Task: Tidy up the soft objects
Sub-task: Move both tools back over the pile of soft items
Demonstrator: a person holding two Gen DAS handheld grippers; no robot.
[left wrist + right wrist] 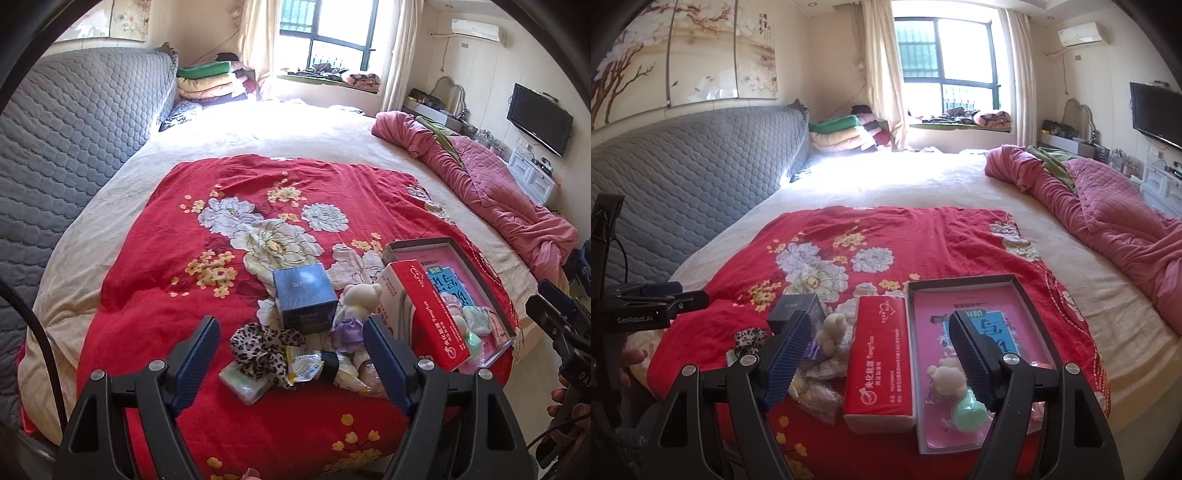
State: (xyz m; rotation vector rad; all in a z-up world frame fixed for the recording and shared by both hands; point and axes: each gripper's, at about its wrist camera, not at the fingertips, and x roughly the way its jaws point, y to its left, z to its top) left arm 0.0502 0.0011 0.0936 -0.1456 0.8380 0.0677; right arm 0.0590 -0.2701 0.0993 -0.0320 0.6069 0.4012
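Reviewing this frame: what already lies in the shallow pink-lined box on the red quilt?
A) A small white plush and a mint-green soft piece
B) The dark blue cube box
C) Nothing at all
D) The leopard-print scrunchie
A: the right wrist view shows the white plush and the mint-green piece inside the box, while the scrunchie and the blue cube lie outside on the quilt.

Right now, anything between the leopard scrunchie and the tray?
Yes. The blue box, the white bear and the red tissue pack lie between the scrunchie and the tray. The pack leans along the tray's near edge. Left tongs open, empty.
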